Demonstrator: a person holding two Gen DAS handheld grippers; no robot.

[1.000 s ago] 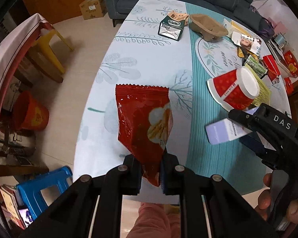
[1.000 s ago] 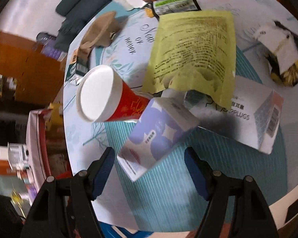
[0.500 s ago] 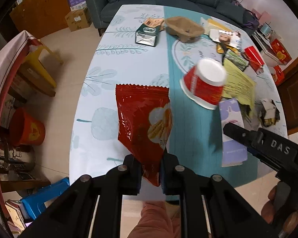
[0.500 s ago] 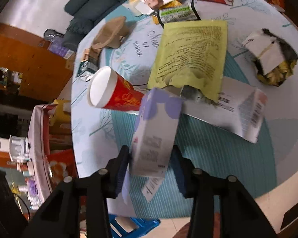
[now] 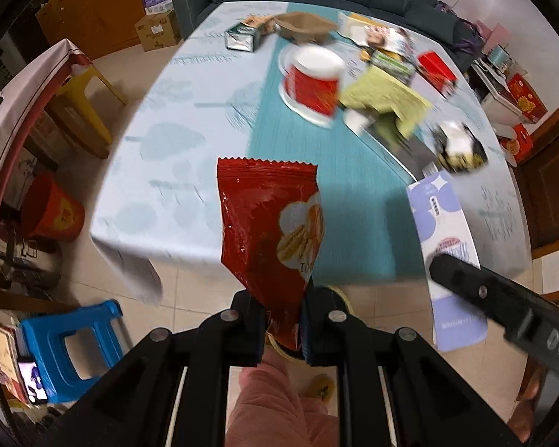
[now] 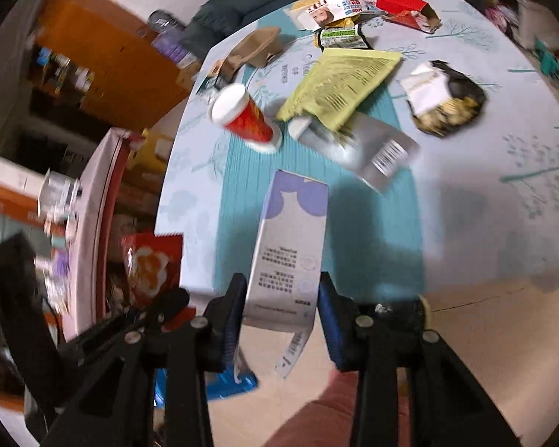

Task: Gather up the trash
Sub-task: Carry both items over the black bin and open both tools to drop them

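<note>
Red foil snack bag (image 5: 270, 223) hangs pinched by its lower end in the left gripper (image 5: 281, 326), lifted off the table (image 5: 190, 171), presumably bound for a bin. Rightward, the right gripper (image 6: 281, 307) clamps a lilac carton (image 6: 289, 253) by its sides, likewise held past the table edge.

We see a glossy red snack bag (image 5: 268, 231) with a white-and-orange picture — and a white box (image 6: 292, 249) with lilac shapes and dark print. The tabletop (image 5: 190, 141) is pale blue with leaf drawings and a teal stripe. The cup (image 6: 244, 119) is red with a white base, the pouch (image 6: 343, 85) yellow-green.
</note>
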